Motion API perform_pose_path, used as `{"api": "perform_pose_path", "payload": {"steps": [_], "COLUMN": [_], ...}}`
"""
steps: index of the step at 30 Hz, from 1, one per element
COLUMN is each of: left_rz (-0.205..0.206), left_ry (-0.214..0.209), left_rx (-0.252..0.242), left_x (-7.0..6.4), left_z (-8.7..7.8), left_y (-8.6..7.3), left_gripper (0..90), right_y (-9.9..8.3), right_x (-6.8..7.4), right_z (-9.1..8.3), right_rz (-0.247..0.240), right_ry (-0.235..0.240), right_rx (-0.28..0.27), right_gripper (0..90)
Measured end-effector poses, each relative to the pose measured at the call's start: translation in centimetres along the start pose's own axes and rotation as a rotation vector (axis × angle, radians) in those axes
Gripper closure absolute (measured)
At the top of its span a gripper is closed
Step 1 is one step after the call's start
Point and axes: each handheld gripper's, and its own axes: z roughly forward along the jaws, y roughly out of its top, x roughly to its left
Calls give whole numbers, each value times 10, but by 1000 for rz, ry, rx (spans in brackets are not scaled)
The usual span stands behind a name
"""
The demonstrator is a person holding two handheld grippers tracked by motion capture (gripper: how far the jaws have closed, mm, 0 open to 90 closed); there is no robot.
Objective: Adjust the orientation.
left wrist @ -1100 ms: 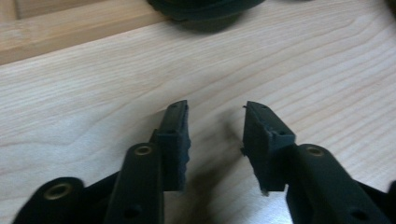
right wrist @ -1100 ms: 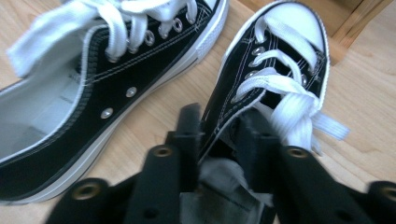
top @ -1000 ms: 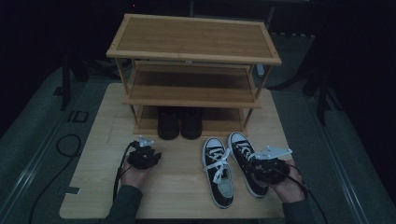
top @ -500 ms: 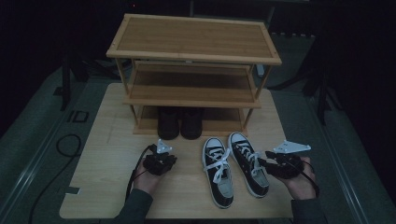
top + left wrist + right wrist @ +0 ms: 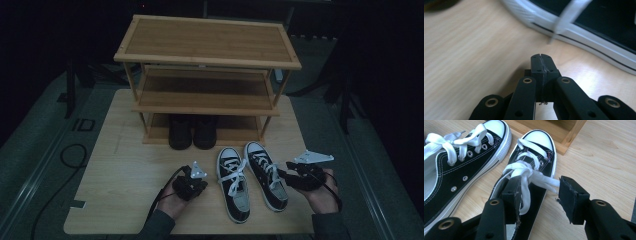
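Black canvas sneakers: my pair lies side by side on the table (image 5: 125, 165), toes toward 12 o'clock, in front of the wooden rack (image 5: 207, 55).
Right sneaker (image 5: 265, 174): my right gripper (image 5: 540, 195) has its jaws wide apart, straddling the white laces (image 5: 524, 173) at the collar.
Left sneaker (image 5: 233, 183): at 3 o'clock of my left gripper (image 5: 541, 57), close by.
Left gripper: jaws pressed together, holding nothing.
Dark shoes (image 5: 192, 132): on the rack's bottom shelf.
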Motion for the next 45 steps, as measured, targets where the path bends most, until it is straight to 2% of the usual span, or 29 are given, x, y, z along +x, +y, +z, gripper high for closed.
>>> {"api": "perform_pose_path", "payload": {"steps": [6, 12, 16, 18, 27, 33, 40, 45], "left_rz": [36, 79, 109, 124, 142, 172, 196, 196], "left_ry": [-37, -56, -84, -84, -95, -107, -114, -119], "left_rx": [17, 35, 28, 32, 34, 34, 54, 57], "left_x": [-12, -19, -30, -34, -42, -49, -52, -51], "left_z": [9, 15, 20, 22, 29, 36, 40, 42], "left_y": [2, 7, 11, 14, 22, 30, 37, 39], "left_gripper": [898, 899, 899, 899, 899, 898, 898, 898], "right_y": [-2, -2, -2, -2, -4, -5, -4, -1], "right_x": [-2, -3, -4, -4, -6, -5, -4, -1], "right_z": [0, 0, -1, -1, -3, -2, -5, -6], "right_rz": [10, 13, 12, 12, 16, 17, 15, 2], "right_ry": [-2, -6, -9, -10, -18, -19, -23, -17], "right_rx": [2, -1, 0, 0, -3, -1, -7, -7], "right_gripper": [523, 522, 522, 522, 523, 523, 522, 522]}}
